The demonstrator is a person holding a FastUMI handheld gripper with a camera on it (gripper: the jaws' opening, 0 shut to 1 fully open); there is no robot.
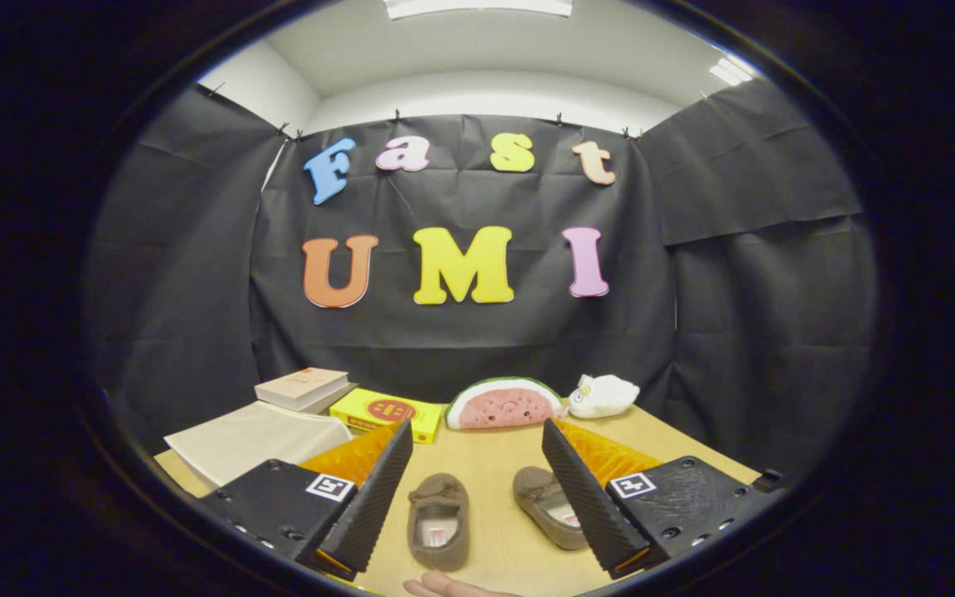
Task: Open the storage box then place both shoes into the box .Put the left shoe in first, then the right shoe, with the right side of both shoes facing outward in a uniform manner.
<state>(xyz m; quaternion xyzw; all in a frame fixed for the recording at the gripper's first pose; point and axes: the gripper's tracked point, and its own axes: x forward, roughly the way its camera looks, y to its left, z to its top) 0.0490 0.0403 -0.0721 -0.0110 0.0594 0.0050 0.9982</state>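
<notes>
Two brown slip-on shoes lie on the wooden table (486,464), toes pointing away from me. One shoe (438,521) rests between my fingers, nearer the left one. The other shoe (545,506) lies beside the right finger, which covers part of it. My gripper (477,489) stands open above the table, with nothing pressed between its fingers. The white storage box (258,439) sits beyond the left finger with its lid down.
Behind the box are stacked books (302,387) and a yellow box (386,412). A watermelon-slice plush (504,405) and a white plush toy (603,395) sit at the table's far edge. A person's fingertips (444,587) show at the near edge.
</notes>
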